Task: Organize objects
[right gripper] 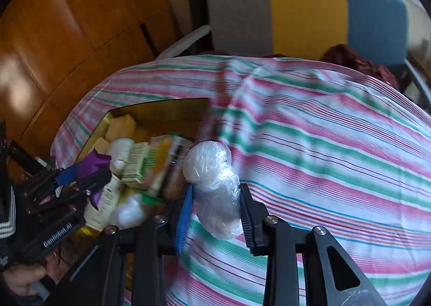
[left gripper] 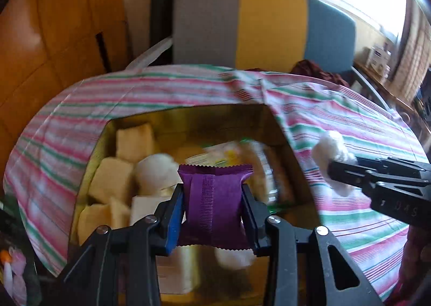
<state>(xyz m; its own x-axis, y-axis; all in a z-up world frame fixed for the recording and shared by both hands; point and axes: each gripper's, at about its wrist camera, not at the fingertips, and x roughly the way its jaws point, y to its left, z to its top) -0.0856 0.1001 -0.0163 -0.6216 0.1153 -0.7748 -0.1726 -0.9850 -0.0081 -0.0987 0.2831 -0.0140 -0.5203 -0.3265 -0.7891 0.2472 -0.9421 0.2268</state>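
My left gripper [left gripper: 212, 198] is shut on a purple snack packet [left gripper: 215, 198], held upright over an open cardboard box [left gripper: 291, 144]. The box holds yellow sponge blocks [left gripper: 134, 141], white cotton-like balls [left gripper: 156, 171] and several packaged items [left gripper: 258, 166]. My right gripper [right gripper: 215, 206] is shut on a clear plastic-wrapped white bundle [right gripper: 212, 187] above the striped cloth, just right of the box [right gripper: 161, 109]. In the left wrist view the right gripper [left gripper: 332, 171] enters from the right with the white bundle [left gripper: 331, 149]. In the right wrist view the left gripper [right gripper: 80, 174] with the purple packet [right gripper: 94, 163] hangs over the box.
A pink, green and white striped cloth [right gripper: 323, 144] covers the table. A chair with grey, yellow and blue back panels [left gripper: 269, 25] stands behind it, with a dark red cloth [left gripper: 317, 69] on its seat. Wooden panelling [left gripper: 54, 36] fills the left. A person's hand [right gripper: 21, 276] holds the left gripper's handle.
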